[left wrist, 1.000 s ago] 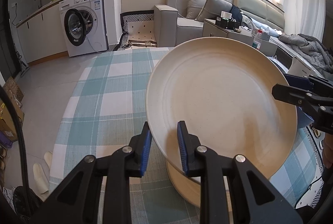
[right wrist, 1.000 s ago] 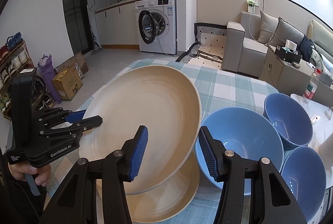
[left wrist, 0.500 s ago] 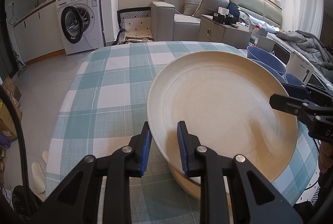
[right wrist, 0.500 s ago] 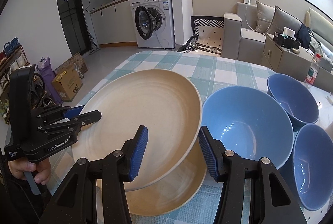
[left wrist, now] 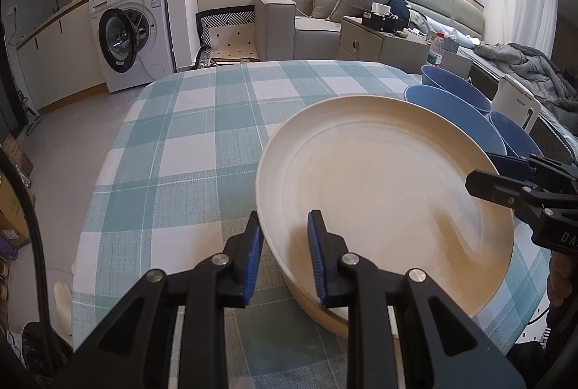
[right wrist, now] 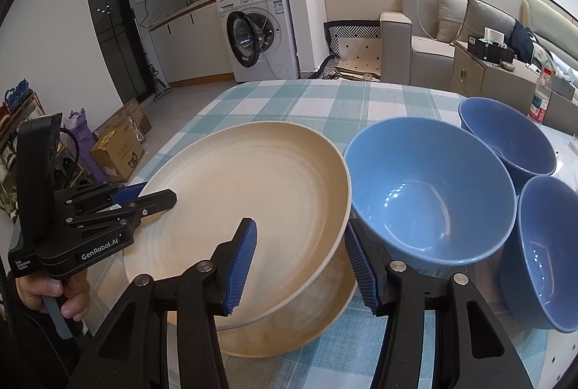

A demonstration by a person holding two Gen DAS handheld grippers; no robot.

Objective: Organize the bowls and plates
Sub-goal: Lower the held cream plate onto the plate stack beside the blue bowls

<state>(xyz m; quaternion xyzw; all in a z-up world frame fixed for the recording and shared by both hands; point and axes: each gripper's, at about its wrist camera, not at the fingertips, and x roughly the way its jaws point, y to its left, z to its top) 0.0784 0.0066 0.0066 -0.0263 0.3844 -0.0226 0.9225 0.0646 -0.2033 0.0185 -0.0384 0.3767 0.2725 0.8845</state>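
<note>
While left gripper [left wrist: 281,255] pinches the near rim of the upper plate [left wrist: 379,194], it sits tilted over the lower plate [right wrist: 289,327] on the checked table [left wrist: 188,150]. Level it, seat it concentric, then release. Right gripper [right wrist: 300,262] straddles the opposite rim, jaws spread, no clamp visible. Clear cloth left; three blue bowls [right wrist: 430,194] crowd just right, so exit up or left.

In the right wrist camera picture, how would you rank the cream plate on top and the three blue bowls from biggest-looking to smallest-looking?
1. Upper cream plate: largest.
2. Nearest-centre blue bowl.
3. and 4. Far blue bowl and right blue bowl: unsure. Both are partly hidden, and the right one is nearer the camera. All three bowls may well be the same real size.
</note>
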